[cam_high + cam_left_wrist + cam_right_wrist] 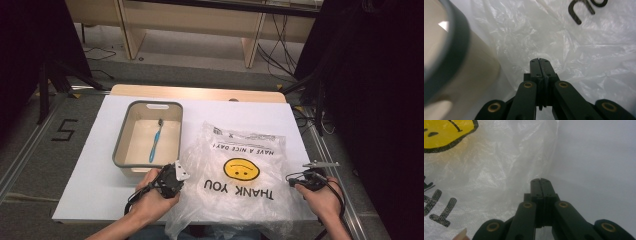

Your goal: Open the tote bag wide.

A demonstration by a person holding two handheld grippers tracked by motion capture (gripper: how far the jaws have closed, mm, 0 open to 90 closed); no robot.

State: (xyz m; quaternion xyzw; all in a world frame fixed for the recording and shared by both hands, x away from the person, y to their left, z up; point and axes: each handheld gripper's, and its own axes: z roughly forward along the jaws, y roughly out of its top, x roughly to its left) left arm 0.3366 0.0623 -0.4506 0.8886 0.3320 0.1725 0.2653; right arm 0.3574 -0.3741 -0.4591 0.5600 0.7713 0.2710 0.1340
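Grey-rimmed tub [121,145] holding blue toothbrush [156,140], both hand-held grippers pinched shut on plastic bag [240,200].

Lab or test room: white-covered bench [100,150], dark tripod stand [47,85], loose floor cables [280,55], taped floor marking [64,130].

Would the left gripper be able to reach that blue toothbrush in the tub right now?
Probably yes, though not at once: the left gripper is shut on the plastic bag. The toothbrush lies uncovered in the open tub just beyond it.
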